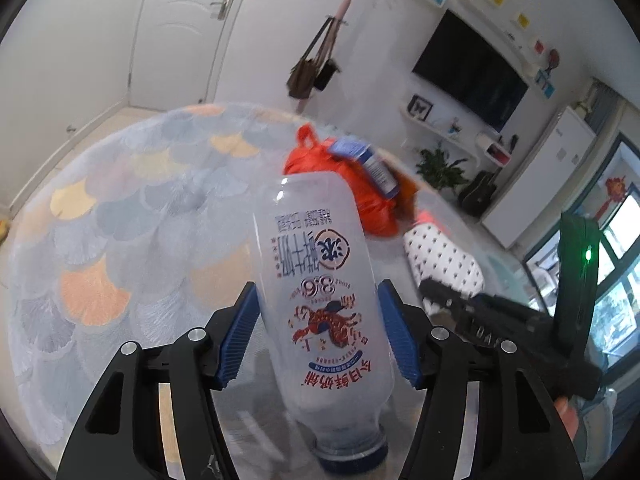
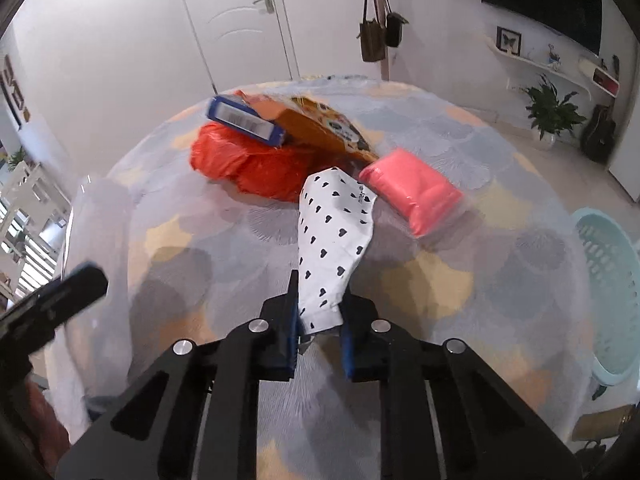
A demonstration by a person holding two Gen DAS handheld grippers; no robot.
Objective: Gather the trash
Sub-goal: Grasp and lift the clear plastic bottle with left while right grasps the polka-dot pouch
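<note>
My left gripper [image 1: 318,328] is shut on a clear plastic milk bottle [image 1: 320,280] with a blue cap, held upside down above the table. The bottle shows as a blurred shape at the left of the right wrist view [image 2: 96,280]. My right gripper [image 2: 320,320] is shut on a white paper packet with black hearts [image 2: 334,236], held over the table. That packet also shows in the left wrist view [image 1: 440,256]. Beyond lie an orange plastic bag [image 2: 256,160], a blue box [image 2: 244,120], an orange printed carton [image 2: 320,124] and a pink packet [image 2: 412,192].
The round table [image 2: 500,280] has a pastel scale-pattern cloth. A light blue plastic basket [image 2: 612,292] stands on the floor at the right. A white door, hanging bags, a wall TV and a potted plant are behind.
</note>
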